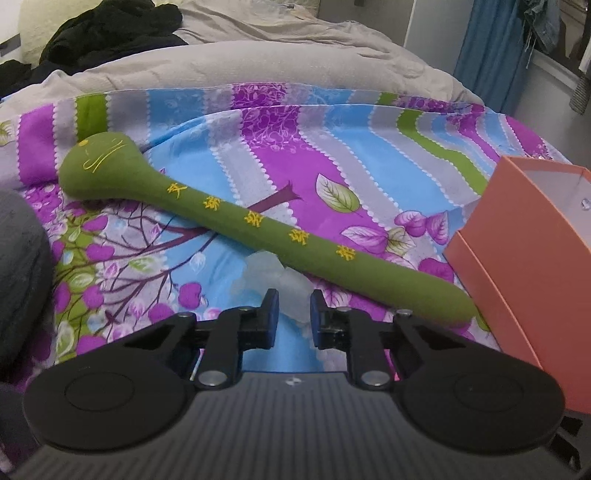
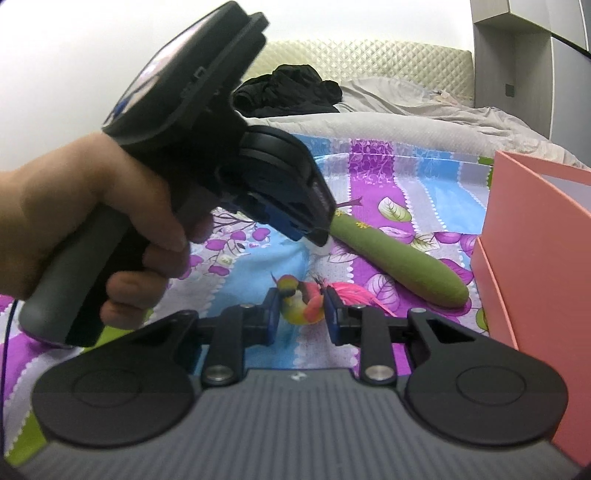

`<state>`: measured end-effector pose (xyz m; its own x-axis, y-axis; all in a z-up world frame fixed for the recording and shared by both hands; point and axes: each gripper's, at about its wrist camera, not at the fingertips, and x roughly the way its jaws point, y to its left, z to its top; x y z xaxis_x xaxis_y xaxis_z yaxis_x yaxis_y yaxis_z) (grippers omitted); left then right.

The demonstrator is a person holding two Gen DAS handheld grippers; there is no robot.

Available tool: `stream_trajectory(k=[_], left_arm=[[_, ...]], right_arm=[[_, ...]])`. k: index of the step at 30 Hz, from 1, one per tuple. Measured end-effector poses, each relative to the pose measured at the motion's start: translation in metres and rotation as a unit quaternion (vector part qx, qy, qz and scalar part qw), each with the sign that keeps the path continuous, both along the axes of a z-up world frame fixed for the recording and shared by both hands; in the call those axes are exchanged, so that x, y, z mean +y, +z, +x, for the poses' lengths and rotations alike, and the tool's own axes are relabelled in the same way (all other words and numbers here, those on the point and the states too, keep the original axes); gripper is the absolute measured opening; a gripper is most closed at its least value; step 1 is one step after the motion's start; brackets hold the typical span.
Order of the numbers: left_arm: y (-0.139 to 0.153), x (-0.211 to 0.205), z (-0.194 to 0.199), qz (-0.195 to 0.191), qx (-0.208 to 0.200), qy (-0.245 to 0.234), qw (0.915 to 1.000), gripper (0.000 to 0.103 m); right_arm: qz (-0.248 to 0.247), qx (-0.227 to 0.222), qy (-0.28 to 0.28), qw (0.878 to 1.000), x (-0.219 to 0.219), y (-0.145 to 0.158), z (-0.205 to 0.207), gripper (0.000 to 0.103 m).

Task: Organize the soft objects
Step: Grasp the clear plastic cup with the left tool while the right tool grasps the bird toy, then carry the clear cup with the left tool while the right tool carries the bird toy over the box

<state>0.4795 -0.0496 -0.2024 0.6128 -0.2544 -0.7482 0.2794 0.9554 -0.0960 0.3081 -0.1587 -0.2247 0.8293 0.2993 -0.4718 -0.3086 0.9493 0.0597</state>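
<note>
Striped bedsheet: a pale translucent lump is pinched by the left gripper, a bird toy by the right gripper.

text: yellow embroidered characters, five in a row | on: green plush stick | legibility: possibly Chinese, too blurred to read | other text: none

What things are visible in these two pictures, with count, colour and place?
plush stick: 1, green, lying on sheet
bird toy: 1, yellow-red-pink, in right tool
translucent lump: 1, whitish, in left tool
box: 1, orange, right side
sheet: 1, purple-blue patterned, on bed
duvet: 1, beige, behind sheet
clothes: 1 pile, black, far back
left tool: 1, black, shut on lump
right tool: 1, black, shut on bird toy
hand: 1, holding left tool
</note>
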Motion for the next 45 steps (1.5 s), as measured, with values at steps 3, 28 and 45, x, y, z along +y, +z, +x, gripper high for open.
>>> stream_trajectory(k=[3, 28, 45], left_arm=[[0.004, 0.003, -0.010, -0.001, 0.002, 0.004, 1.0000, 0.020], [0.031, 0.053, -0.208, -0.071, -0.001, 0.092, 0.9932, 0.020], [0.035, 0.055, -0.328, -0.081, 0.004, 0.135, 0.9875, 0.020]], right_arm=[[0.000, -0.003, 0.002, 1.000, -0.002, 0.003, -0.005, 0.029], [-0.037, 0.001, 0.045, 0.998, 0.002, 0.016, -0.107, 0.029], [-0.038, 0.036, 0.062, 0.997, -0.004, 0.013, -0.171, 0.030]])
